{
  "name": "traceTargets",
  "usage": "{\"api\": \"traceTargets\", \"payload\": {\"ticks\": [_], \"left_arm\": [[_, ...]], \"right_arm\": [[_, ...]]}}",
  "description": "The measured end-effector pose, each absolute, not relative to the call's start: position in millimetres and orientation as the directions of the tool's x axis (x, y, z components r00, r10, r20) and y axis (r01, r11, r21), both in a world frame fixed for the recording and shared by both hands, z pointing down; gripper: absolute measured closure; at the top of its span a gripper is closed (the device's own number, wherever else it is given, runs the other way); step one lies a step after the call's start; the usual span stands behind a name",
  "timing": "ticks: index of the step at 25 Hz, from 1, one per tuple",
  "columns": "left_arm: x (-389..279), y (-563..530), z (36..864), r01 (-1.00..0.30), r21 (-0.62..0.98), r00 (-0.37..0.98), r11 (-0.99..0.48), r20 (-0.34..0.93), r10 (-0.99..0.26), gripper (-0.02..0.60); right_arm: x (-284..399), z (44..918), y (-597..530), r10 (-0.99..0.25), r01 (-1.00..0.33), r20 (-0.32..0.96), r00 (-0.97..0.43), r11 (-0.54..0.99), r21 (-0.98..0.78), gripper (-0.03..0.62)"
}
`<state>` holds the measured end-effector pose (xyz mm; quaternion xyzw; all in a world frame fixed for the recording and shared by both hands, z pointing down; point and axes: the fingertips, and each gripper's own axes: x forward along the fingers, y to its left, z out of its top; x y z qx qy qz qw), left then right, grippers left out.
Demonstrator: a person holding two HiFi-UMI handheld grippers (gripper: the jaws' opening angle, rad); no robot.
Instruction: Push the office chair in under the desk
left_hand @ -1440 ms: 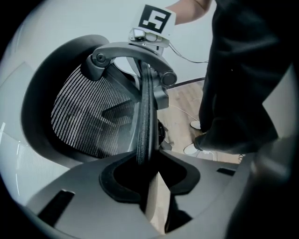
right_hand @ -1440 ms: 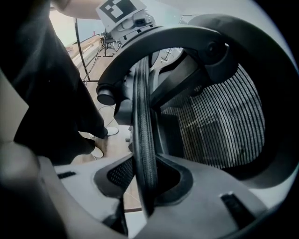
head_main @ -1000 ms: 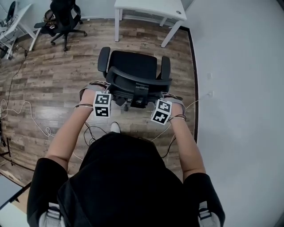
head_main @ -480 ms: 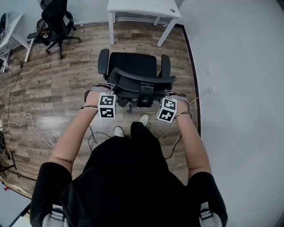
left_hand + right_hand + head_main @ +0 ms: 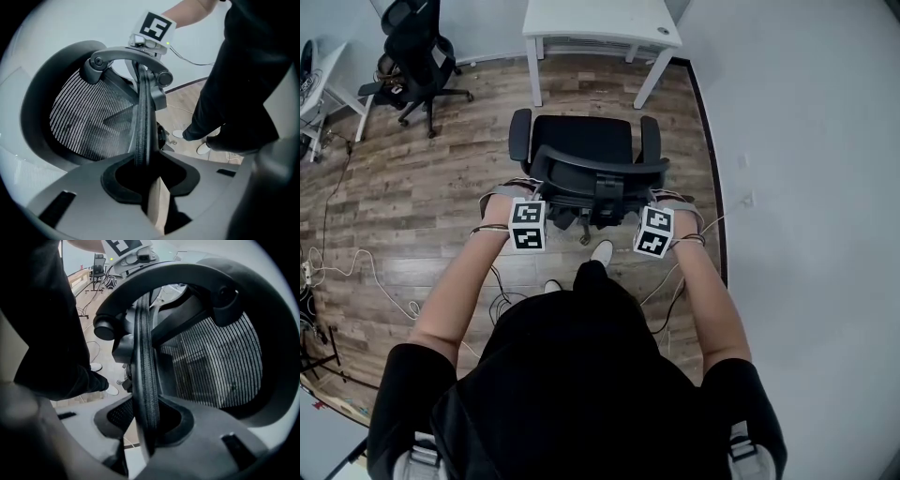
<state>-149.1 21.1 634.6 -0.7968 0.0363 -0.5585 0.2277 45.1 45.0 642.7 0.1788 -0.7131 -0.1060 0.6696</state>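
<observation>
A: Where is the office chair [image 5: 581, 139] seen?
B: Just short of the far desk [image 5: 600, 17]. Its backrest rim [image 5: 142, 117] is clamped by the right gripper [image 5: 146, 425] and by the left gripper [image 5: 145, 176], whose jaws were just closing.

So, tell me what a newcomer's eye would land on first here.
The black chair stands mid-frame on the wood floor, facing the white desk at the top of the head view. The left gripper and right gripper each clamp its backrest rim from behind, and the left jaws have just been closing on it. A second chair stands at top left.
</observation>
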Motion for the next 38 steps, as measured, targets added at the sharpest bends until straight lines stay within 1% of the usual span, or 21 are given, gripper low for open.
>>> {"api": "traceTargets", "payload": {"ticks": [2, 8, 19, 38], "left_arm": [[-149, 18, 638, 0.196, -0.412, 0.372, -0.89, 0.871, -0.322, 0.489], [-128, -46, 630, 0.191, -0.394, 0.353, -0.899, 0.882, -0.312, 0.488], [-105, -102, 631, 0.172, -0.403, 0.331, -0.899, 0.883, -0.333, 0.489], [-59, -188, 637, 0.119, -0.408, 0.232, -0.905, 0.898, -0.374, 0.492]], "right_arm": [[46, 645, 41, -0.397, -0.112, 0.917, -0.039, 0.913, 0.391, 0.479], [65, 636, -22, -0.378, -0.109, 0.924, -0.054, 0.922, 0.371, 0.479], [89, 636, -79, -0.392, -0.095, 0.918, -0.055, 0.918, 0.386, 0.479], [139, 636, -170, -0.416, -0.046, 0.905, -0.086, 0.909, 0.413, 0.479]]}}
